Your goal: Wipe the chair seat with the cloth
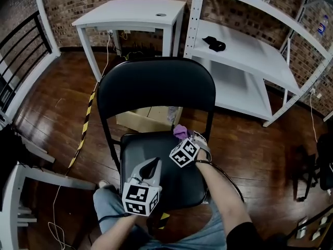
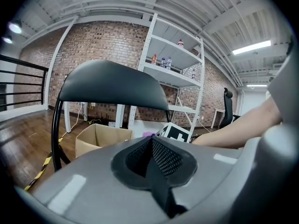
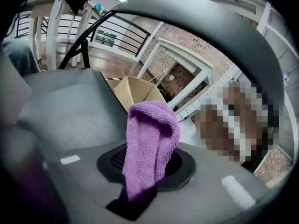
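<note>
Head view: right tongs [image 1: 186,137] grip purple cloth [image 1: 180,131] at chair seat [image 1: 139,149], left tongs [image 1: 154,164] clenched.

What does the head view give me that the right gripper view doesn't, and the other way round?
Only the head view: the whole chair seat, with the left gripper over its front and the right gripper near its back edge. Only the right gripper view: the jaws closed on the purple cloth, which folds over beyond them. Both: the cloth, the chair backrest and the cardboard box on the floor beyond the seat.
</note>
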A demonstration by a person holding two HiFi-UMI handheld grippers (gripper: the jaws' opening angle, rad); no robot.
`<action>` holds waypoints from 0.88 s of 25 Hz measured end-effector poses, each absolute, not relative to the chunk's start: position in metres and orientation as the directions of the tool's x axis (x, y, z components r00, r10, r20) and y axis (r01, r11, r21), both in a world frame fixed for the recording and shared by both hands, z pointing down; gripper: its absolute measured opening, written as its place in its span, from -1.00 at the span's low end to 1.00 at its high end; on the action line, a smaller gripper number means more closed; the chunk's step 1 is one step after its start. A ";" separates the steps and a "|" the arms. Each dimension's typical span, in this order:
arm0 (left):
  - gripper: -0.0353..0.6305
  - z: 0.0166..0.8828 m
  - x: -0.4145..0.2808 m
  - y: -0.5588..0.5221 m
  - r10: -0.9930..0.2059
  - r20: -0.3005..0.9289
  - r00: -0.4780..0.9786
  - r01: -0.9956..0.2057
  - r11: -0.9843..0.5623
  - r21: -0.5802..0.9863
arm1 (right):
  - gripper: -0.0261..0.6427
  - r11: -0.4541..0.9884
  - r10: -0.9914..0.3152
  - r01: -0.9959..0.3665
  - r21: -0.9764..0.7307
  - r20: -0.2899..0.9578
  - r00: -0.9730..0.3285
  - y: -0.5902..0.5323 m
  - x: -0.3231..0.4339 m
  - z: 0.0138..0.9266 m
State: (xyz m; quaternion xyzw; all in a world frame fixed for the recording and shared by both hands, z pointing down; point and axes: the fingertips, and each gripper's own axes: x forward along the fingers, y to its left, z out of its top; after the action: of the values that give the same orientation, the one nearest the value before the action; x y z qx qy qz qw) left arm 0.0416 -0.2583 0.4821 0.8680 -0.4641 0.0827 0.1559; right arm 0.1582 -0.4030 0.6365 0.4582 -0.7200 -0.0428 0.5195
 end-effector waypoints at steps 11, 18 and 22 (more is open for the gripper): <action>-0.88 0.489 0.047 -0.259 -0.775 0.295 0.559 -0.829 -0.521 0.202 | -0.65 0.597 -0.671 -0.620 0.510 0.740 -0.038 -0.381 0.160 0.650; -0.88 0.485 0.058 -0.250 -0.773 0.286 0.566 -0.824 -0.529 0.201 | -0.65 0.644 -0.662 -0.583 0.495 0.742 -0.101 -0.325 0.155 0.649; -0.88 0.485 0.067 -0.236 -0.763 0.287 0.579 -0.815 -0.544 0.198 | -0.65 0.662 -0.660 -0.565 0.494 0.740 -0.127 -0.287 0.156 0.648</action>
State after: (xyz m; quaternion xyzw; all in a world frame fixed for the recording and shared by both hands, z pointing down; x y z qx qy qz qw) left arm 0.0670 -0.2362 0.4845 0.8746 -0.4512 0.0836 0.1564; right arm 0.1559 -0.2868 0.6483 0.4088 -0.7492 -0.0462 0.5191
